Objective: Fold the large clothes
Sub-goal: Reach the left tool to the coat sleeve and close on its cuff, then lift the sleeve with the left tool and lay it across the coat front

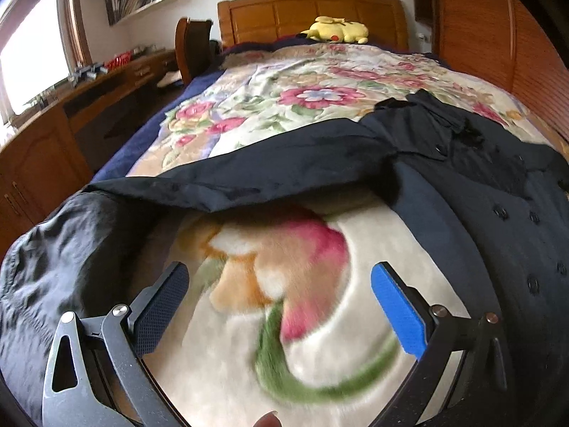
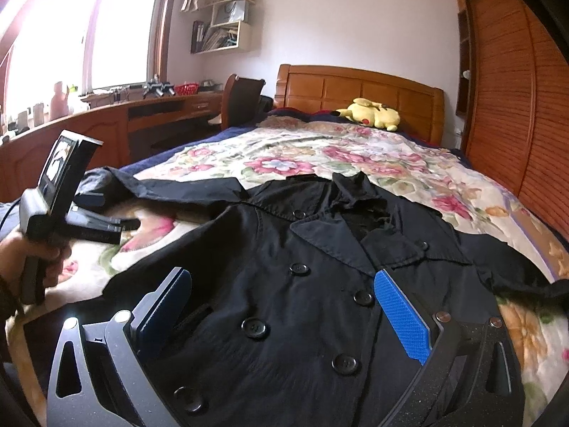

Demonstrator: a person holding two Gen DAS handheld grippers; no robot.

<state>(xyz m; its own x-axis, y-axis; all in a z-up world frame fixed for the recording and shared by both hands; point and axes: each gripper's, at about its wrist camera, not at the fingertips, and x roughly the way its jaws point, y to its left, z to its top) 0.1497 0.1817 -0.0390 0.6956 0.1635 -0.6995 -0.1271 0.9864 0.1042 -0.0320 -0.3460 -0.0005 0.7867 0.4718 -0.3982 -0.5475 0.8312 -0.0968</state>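
A dark coat [image 2: 302, 284] lay spread, front up, across the foot end of the bed's floral blanket [image 1: 302, 82]
Its sleeve [image 1: 231, 178] reached toward the desk-side edge; the left gripper [image 1: 279, 284] hovered released over bare blanket, the right gripper [image 2: 282, 295] gaped above the buttons. A yellow plush [image 2: 370, 112] sat by the wooden headboard [image 2: 355, 89], with flowered cover lying open between them
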